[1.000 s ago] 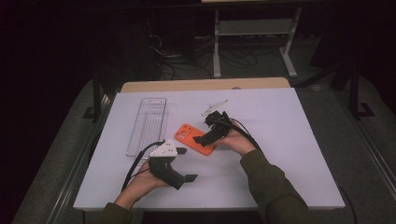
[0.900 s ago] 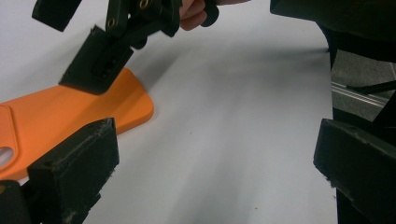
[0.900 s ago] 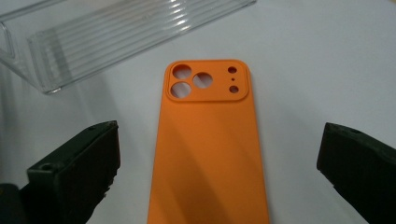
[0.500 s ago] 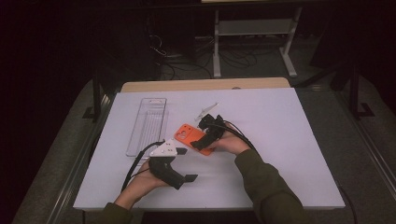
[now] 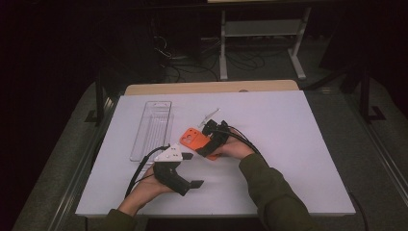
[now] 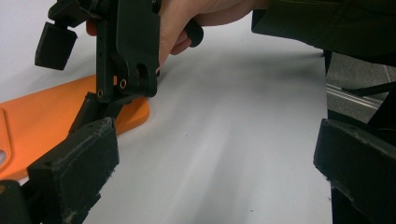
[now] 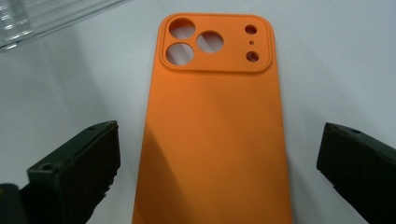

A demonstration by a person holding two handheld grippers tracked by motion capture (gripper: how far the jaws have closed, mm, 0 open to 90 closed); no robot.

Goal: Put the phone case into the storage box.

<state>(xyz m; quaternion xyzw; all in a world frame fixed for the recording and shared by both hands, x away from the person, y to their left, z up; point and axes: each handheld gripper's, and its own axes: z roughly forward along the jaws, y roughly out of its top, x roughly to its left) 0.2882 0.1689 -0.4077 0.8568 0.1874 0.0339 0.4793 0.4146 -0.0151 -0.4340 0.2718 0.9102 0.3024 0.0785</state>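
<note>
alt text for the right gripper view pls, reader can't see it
An orange phone case lies back-up on the white table, camera cutouts at the far end, between the open black jaws of the right gripper, which do not touch it. A clear plastic tray edges the top left corner.

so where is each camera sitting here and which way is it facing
High view: fixed above the person's side, looking forward and down on the white table; both forearms enter from the bottom, with the left gripper and right gripper.
Left gripper view: rides the left gripper, looking low across the table between its open jaws at the right gripper and hand.
Right gripper view: rides the right gripper, looking down between its open jaws.
Shared: all three show the orange phone case.
</note>
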